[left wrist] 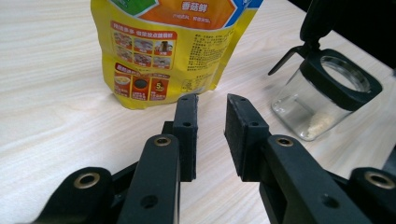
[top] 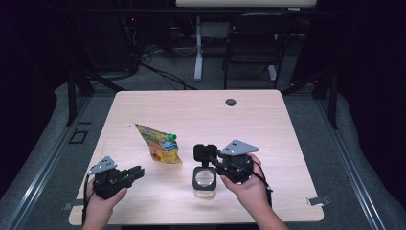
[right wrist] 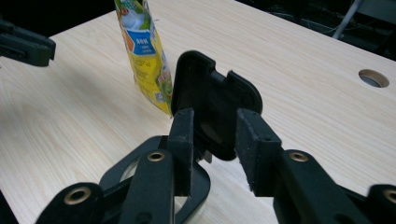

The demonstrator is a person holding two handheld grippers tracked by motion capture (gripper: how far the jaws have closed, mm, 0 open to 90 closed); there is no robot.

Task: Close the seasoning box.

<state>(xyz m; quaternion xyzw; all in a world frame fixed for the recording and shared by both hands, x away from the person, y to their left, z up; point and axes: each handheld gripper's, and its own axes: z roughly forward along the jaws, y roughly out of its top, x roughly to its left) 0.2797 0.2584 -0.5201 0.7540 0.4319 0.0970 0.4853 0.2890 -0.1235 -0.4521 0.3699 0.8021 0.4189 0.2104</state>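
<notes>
Clear glass jar [top: 204, 181] with square black rim stood right of glossy yellow pouch [top: 159, 145]. Right gripper [right wrist: 212, 140] level, jaws part open around hinged black lid [right wrist: 212, 100]; contact unclear. Left gripper [left wrist: 211, 122] empty, jaws apart, facing pouch.

i see a clear glass jar [top: 204, 182] standing upright on the pale wooden table, near the front edge and a little right of centre. it has a square black collar round its mouth and looks close to empty, with a thin pale residue at the bottom. its black flip lid [top: 205, 152] is swung open and stands upright behind the mouth, hollow underside showing. to the jar's left, set apart from it, a yellow pouch [top: 158, 143] with a green cap and printed food pictures lies on the table.
</notes>
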